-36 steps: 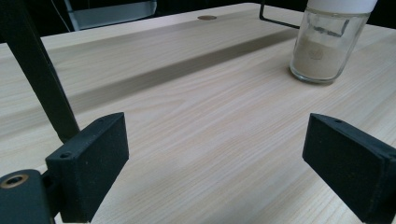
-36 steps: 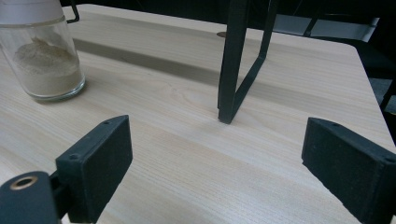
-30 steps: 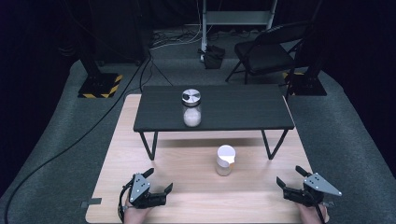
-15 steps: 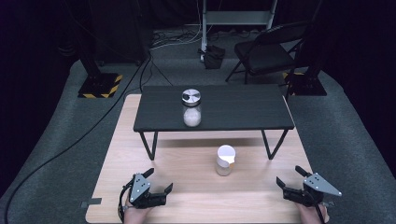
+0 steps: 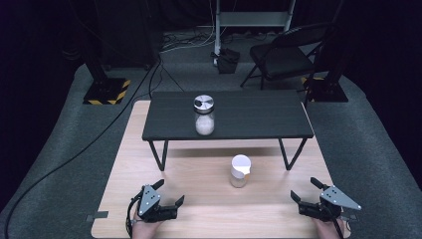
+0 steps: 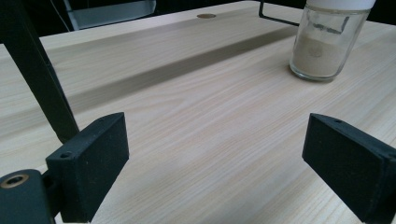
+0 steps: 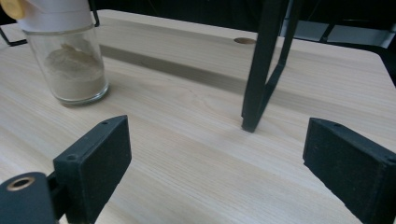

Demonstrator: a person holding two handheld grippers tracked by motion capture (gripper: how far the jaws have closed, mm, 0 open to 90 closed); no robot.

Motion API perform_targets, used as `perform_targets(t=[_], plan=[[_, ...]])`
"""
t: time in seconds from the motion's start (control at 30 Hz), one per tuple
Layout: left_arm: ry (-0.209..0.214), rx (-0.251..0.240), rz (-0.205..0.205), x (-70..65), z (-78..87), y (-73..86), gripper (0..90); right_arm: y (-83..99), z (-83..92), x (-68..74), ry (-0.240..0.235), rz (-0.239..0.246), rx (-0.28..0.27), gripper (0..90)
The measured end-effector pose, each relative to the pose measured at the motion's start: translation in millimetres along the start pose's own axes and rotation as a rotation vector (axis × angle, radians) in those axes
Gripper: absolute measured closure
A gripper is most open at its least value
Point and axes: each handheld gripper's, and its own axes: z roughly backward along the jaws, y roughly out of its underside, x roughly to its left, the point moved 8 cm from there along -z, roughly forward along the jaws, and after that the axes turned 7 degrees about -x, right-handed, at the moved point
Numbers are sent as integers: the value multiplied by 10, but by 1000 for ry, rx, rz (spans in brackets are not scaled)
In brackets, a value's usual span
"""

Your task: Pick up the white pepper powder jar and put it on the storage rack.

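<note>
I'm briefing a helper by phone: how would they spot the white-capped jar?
Find the wooden table with a small black shelf standing on it. In front of that shelf, on the wood, stands the white-capped jar of pale powder. The other jar, on the shelf, has a silver lid.

1. Looks like a recording studio or lab: black curtains all round, grey carpet [image 5: 378, 149] underfoot.
2. Stand bases with yellow-black hazard tape [image 5: 106, 92] beyond the far left corner of the wooden surface [image 5: 278, 219].
3. Cables [image 5: 74, 154] trailing over the floor, a folding chair [image 5: 283, 55] and a metal rack [image 5: 254, 20] behind.
</note>
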Motion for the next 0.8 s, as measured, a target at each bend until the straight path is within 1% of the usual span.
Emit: perform_targets(t=[0.1, 0.2, 0.37, 0.57, 0.8], plan=[[1, -1, 1, 2, 1, 0, 70, -15, -9, 15, -18, -7, -5, 70], [1, 1, 2, 4, -1, -1, 70, -33, -13, 24, -36, -29, -20, 69], [1, 3, 2, 4, -3, -3, 70, -82, -25, 63, -68, -47, -45, 70], [2, 4, 5, 7, -3, -4, 70, -158, -57, 141, -117, -49, -65, 70], [0, 3, -4, -3, 0, -2, 70, -232, -109, 252, -172, -47, -77, 71]])
